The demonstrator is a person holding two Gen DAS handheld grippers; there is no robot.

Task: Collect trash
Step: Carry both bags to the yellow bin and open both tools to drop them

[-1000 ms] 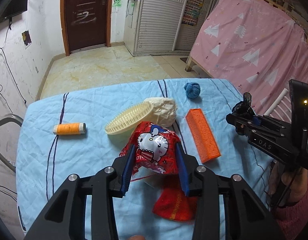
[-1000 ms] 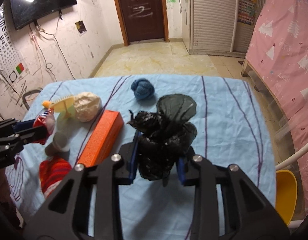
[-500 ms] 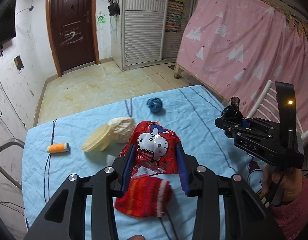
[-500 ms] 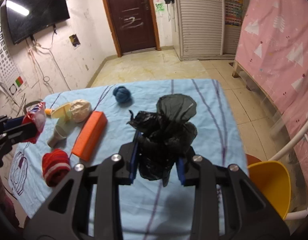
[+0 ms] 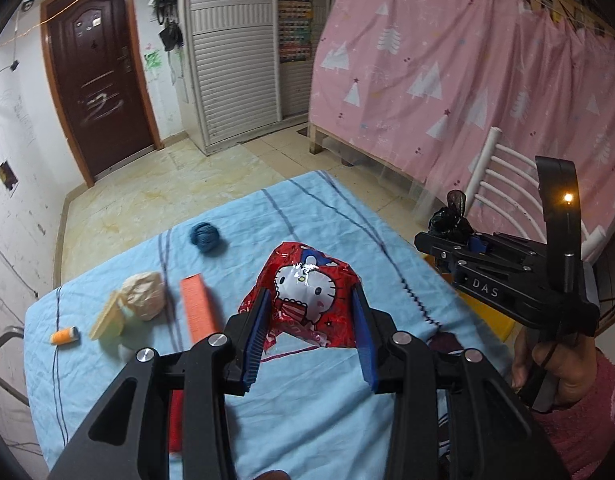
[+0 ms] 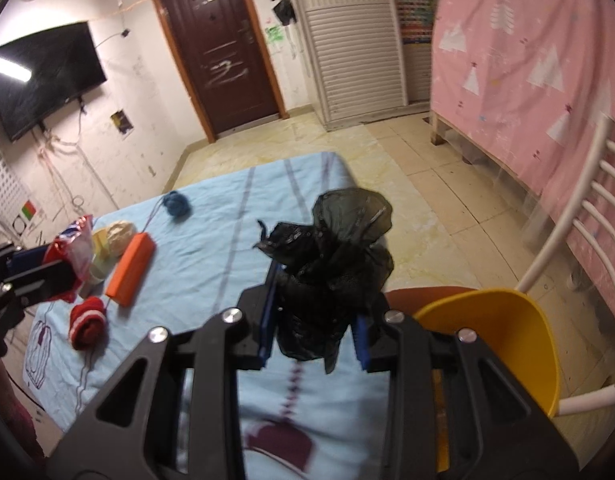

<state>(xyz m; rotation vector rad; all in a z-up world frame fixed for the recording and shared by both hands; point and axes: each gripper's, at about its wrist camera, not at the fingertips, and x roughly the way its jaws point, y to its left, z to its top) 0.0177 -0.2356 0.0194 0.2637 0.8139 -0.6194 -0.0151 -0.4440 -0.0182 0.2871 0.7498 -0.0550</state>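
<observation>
My left gripper [image 5: 311, 304] is shut on a red Hello Kitty wrapper [image 5: 311, 296] and holds it above the blue tablecloth [image 5: 331, 408]. It also shows at the left edge of the right wrist view [image 6: 73, 240]. My right gripper [image 6: 313, 300] is shut on a crumpled black plastic bag [image 6: 331, 264], held above the table's right edge. That gripper and the bag [image 5: 449, 220] show at the right of the left wrist view. A yellow bin [image 6: 503, 340] stands just right of the table, beside my right gripper.
On the cloth lie an orange box [image 5: 199, 308], a beige paper ball [image 5: 143, 296], a cream lid [image 5: 105, 316], an orange thread spool [image 5: 65, 336], a blue yarn ball [image 5: 204, 236] and a red knit piece [image 6: 87, 322]. A white chair [image 6: 579, 248] stands at the right.
Both grippers have risen and swung to the right with their loads. The table looks smaller and farther below. The yellow bin has come into the right wrist view.
</observation>
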